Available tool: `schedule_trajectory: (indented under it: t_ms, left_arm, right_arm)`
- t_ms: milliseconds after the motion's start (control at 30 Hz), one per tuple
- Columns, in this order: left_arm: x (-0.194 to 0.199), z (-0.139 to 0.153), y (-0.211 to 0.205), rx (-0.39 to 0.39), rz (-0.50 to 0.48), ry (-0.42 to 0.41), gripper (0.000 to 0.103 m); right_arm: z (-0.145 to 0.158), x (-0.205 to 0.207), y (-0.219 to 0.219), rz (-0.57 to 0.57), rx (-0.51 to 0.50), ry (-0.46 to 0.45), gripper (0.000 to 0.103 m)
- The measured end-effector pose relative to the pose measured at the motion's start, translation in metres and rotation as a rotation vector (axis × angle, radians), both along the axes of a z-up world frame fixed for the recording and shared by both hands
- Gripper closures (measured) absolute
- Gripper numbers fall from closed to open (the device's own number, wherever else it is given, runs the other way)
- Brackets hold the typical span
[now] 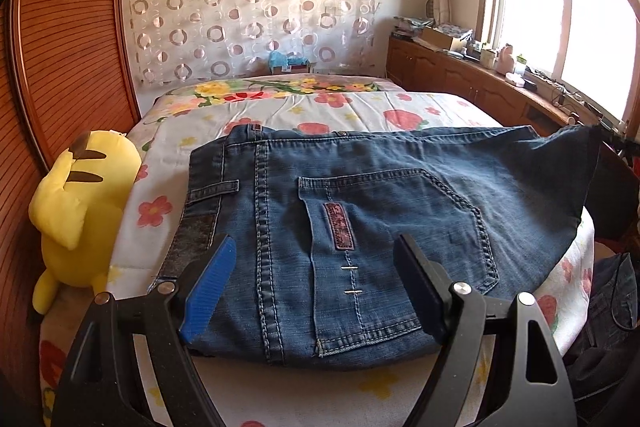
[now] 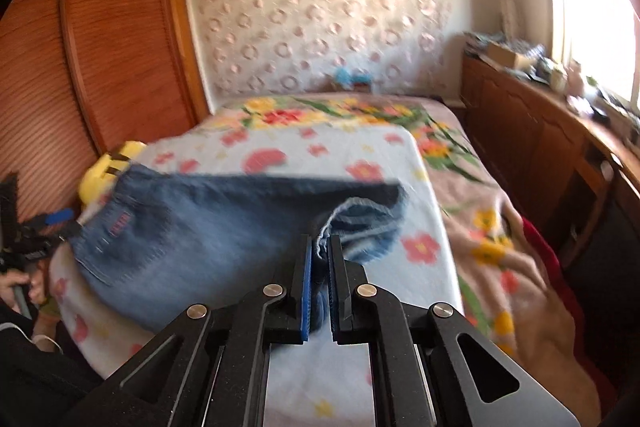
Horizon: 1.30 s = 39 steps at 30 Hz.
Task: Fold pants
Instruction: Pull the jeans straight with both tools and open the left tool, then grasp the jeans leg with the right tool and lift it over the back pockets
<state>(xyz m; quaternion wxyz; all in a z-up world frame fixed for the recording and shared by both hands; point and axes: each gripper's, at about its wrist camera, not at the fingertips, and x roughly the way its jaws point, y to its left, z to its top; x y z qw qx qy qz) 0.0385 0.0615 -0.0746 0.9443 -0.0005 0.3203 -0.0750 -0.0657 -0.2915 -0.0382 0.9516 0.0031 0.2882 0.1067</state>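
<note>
Two claws: left claw (image 1: 316, 259) spread over folded blue jeans (image 1: 360, 227) w/ back pocket up, right claw (image 2: 319, 259) pinching frayed hem.

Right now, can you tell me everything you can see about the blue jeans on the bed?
The blue denim jeans lie on the flowery white bedsheet, partly folded. Their back faces up, showing pale stitching, a belt loop, a dark waist patch and a back pocket with a small reddish label. The right gripper is shut on a frayed leg hem, lifting that end. The left gripper hovers open over the waist end. A yellow plush toy sits beside the jeans.
</note>
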Motion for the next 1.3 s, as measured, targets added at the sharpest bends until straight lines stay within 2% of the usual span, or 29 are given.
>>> schedule_trajectory:
  t_ms: [167,367,800,1000,1133,1200,1300]
  left_arm:
    - [-0.003,0.003,0.003,-0.003,0.010,-0.007,0.022]
    - [-0.005,0.007,0.011,-0.007,0.030,-0.018,0.022]
    - [-0.016,0.020,0.030,0.000,0.065,-0.045,0.022]
    - [-0.015,0.018,0.036,-0.007,0.071,-0.042,0.022]
    - [-0.012,0.014,0.033,-0.013,0.065,-0.035,0.022]
    - [-0.009,0.013,0.029,-0.014,0.054,-0.029,0.022]
    - [-0.005,0.012,0.022,-0.020,0.028,-0.026,0.022]
  right_arm:
    - [0.023,0.010,0.036,0.095,-0.029,-0.058,0.098]
    - [0.029,0.033,0.080,0.198,-0.065,-0.069,0.099]
    - [0.047,0.077,0.177,0.462,-0.011,-0.108,0.099]
    - [0.029,0.112,0.192,0.496,-0.006,-0.058,0.098]
    - [0.025,0.132,0.189,0.465,-0.022,-0.016,0.077]
    - [0.028,0.141,0.182,0.449,-0.017,-0.012,0.062]
    - [0.029,0.150,0.168,0.404,-0.028,-0.020,0.058]
